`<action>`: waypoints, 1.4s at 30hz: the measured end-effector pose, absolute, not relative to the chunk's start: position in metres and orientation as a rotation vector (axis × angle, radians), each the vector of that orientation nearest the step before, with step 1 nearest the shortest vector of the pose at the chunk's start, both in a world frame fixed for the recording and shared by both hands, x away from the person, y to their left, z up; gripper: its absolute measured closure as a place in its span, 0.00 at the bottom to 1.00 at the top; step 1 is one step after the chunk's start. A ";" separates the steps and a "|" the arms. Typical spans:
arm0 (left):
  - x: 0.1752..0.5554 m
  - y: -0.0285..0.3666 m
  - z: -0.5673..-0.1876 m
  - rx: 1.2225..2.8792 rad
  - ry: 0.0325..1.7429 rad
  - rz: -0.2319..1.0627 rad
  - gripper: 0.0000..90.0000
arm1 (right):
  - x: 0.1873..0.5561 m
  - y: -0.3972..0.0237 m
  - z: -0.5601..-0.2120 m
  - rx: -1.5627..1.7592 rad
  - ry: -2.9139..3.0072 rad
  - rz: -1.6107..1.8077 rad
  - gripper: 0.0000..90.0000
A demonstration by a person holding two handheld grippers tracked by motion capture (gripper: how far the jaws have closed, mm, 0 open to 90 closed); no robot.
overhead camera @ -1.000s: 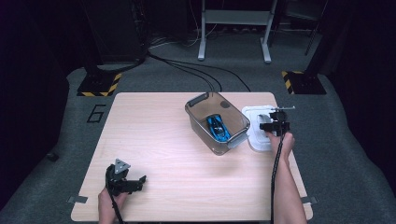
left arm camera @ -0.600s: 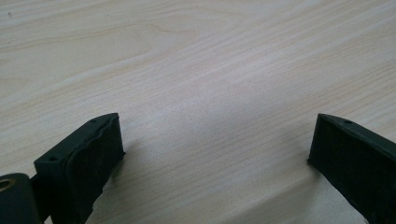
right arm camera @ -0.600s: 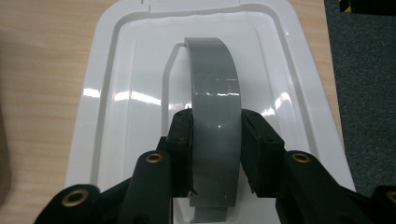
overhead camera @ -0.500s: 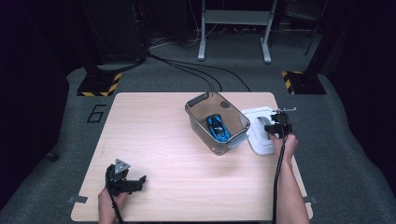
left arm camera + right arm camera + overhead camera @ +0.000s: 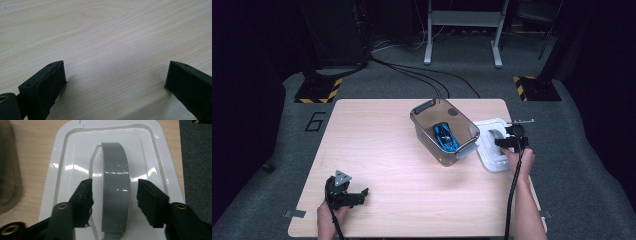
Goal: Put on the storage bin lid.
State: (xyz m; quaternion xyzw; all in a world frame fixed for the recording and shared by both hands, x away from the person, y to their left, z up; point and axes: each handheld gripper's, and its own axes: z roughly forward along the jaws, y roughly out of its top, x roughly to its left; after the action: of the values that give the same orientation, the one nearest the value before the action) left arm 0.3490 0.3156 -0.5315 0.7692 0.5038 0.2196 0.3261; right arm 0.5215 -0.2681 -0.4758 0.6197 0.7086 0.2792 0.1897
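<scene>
Lid (image 5: 75,157), white w/ a grey handle (image 5: 115,185), lay flat on the table (image 5: 377,140) near its right edge, just beside the clear bin (image 5: 443,131). A blue toy car (image 5: 446,137) sat inside that bin. Your right gripper (image 5: 114,195) hung over the lid, one jaw on each side of the handle, w/ gaps showing betw. pads and handle, so nothing was pinched. Those jaws had just been opening, handle betw. them but not gripped. In the high view your right gripper (image 5: 507,141) sat over the lid's middle, cable trailing back along your forearm. Your left gripper (image 5: 346,194) was at the near left corner of the table, well apart from bin and lid. Its jaws were spread wide over bare wood, left gripper (image 5: 115,77) holding nothing.
</scene>
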 end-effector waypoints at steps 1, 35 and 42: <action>0.349 0.316 -0.532 2.016 1.320 0.576 0.03 | 0.524 -0.268 -0.475 1.749 1.996 0.789 0.45; 0.349 0.316 -0.532 2.015 1.321 0.576 0.03 | 0.523 -0.262 -0.444 1.669 2.057 0.698 0.75; 0.349 0.316 -0.532 2.016 1.321 0.575 0.03 | 0.517 -0.267 -0.428 1.642 2.063 0.700 0.75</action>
State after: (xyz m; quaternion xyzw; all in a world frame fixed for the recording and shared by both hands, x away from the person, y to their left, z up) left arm 0.3490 0.3156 -0.5315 0.7691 0.5039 0.2196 0.3260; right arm 0.5170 -0.2667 -0.4285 0.5890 0.7402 0.2512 0.2052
